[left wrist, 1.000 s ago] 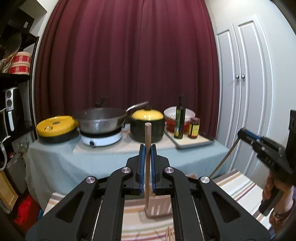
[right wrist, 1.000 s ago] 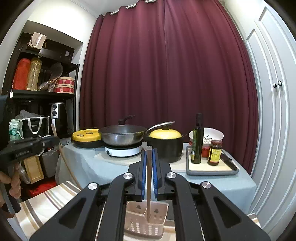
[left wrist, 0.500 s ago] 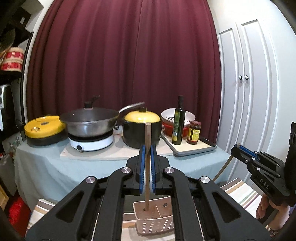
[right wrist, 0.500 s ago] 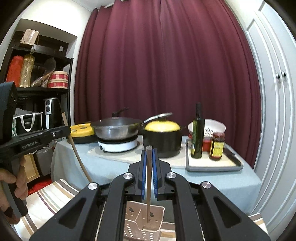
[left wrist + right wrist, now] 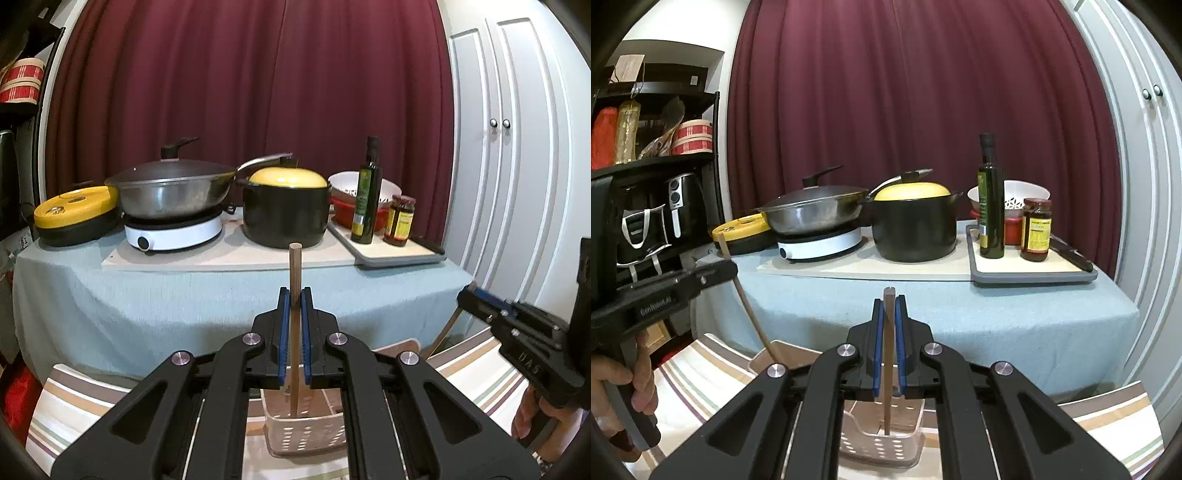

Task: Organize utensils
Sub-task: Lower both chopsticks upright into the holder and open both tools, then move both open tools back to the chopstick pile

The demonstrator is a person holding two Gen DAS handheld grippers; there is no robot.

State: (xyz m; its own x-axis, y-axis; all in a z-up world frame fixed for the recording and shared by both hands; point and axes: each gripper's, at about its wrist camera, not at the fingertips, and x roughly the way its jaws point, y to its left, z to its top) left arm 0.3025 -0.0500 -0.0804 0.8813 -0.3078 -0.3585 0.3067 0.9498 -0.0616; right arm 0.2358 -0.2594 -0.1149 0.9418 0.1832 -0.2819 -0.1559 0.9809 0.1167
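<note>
Open space (image 5: 207,332) before draped table (image 5: 184,295)

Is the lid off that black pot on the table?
No, the yellow lid sits closed on top of the black pot.

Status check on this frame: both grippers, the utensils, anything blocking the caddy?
Left gripper shut on wooden stick, right gripper shut on second stick. Both sticks upright, lower ends in the perforated caddy. Nothing blocking the caddy.

Even, soft indoor light — sharp centre, fisheye bending and dark vignette at edges.
</note>
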